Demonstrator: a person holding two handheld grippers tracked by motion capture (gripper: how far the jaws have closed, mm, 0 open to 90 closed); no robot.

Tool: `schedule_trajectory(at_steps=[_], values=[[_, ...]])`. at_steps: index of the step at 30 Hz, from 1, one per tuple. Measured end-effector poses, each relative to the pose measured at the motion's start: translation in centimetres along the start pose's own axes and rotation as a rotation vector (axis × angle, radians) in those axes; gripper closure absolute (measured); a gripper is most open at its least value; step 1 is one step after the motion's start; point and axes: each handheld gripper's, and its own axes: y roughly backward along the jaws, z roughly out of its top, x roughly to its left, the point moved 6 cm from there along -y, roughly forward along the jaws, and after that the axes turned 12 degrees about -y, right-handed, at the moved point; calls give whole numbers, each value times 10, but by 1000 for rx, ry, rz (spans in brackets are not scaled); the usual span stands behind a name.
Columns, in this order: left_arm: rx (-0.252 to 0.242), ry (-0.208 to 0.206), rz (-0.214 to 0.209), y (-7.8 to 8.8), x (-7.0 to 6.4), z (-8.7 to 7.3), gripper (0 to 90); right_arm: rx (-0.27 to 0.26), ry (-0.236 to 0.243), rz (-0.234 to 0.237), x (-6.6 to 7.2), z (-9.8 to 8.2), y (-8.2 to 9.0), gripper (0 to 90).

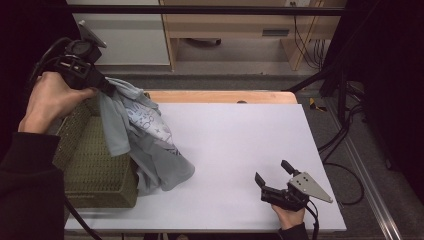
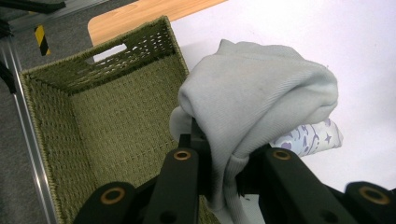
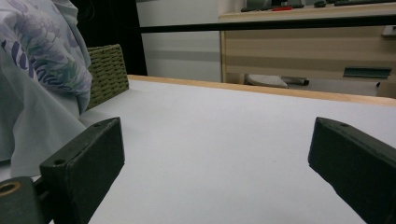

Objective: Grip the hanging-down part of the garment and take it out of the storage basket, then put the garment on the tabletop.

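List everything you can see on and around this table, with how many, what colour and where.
garment: one, pale grey with a purple print, hanging from the left gripper over the basket's rim onto the table
basket: one, olive green woven, at the table's left edge
table: one, white top with a wooden far edge
cabinet: one, light wood, behind the table
left gripper: one, black, shut on the garment, above the basket
right gripper: one, black, jaws open, low at the table's near right

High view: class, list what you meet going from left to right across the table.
Olive-green woven basket → pale grey-blue printed cloth held up by the left gripper → bare white tabletop → open right gripper.
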Motion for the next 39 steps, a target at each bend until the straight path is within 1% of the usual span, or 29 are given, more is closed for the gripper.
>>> schedule_trajectory(at_steps=[5,10,12,13,14,15,16,18,19,21,22,26,27,28,30,32,33,34,35,36,37,39], values=[[0,1,0,0,0,0,795,2,-4,0,1,-1,0,35],[-3,-9,-3,1,-3,1,795,5,-6,2,1,-2,0,35],[-7,-16,-7,1,-7,4,795,6,-6,0,1,-3,-1,36],[-7,-16,-7,1,-7,4,795,7,-7,3,1,-4,0,36],[-6,-25,-5,2,-12,7,795,12,-8,2,2,-4,-1,35],[-6,-25,-5,2,-12,7,795,15,-5,1,2,-4,-1,35],[-8,-39,-12,2,-17,10,796,12,-6,-2,1,-4,-1,35],[-8,-55,-13,2,-23,14,796,11,-10,1,0,-3,0,35],[-8,-55,-13,2,-23,14,796,14,-13,1,0,-3,0,35],[-19,-65,-27,2,-30,19,796,12,-15,-1,-1,-3,0,35],[-19,-84,-28,-1,-38,23,796,16,-19,0,-1,-4,0,35],[-14,-136,-40,-6,-57,33,796,16,-10,7,0,-4,1,35],[-21,-145,-41,-7,-63,36,796,19,-11,6,0,-4,1,35],[-19,-161,-48,-7,-69,39,796,19,-13,3,0,-4,1,35],[-27,-187,-54,-9,-81,45,796,17,-2,6,0,-5,1,35],[-26,-216,-64,-11,-93,51,797,18,-19,4,0,-5,1,36],[-29,-230,-75,-12,-100,54,796,17,-15,7,0,-5,2,36],[-38,-249,-69,-13,-104,57,796,16,-15,7,0,-5,2,35],[-43,-259,-74,-15,-110,59,796,15,-15,7,0,-5,2,36],[-45,-261,-90,-16,-116,61,797,16,-16,7,0,-5,2,36],[-52,-269,-95,-17,-121,63,797,20,-23,6,0,-5,2,36],[-60,-287,-110,-19,-130,67,797,25,-22,6,1,-6,2,35]])
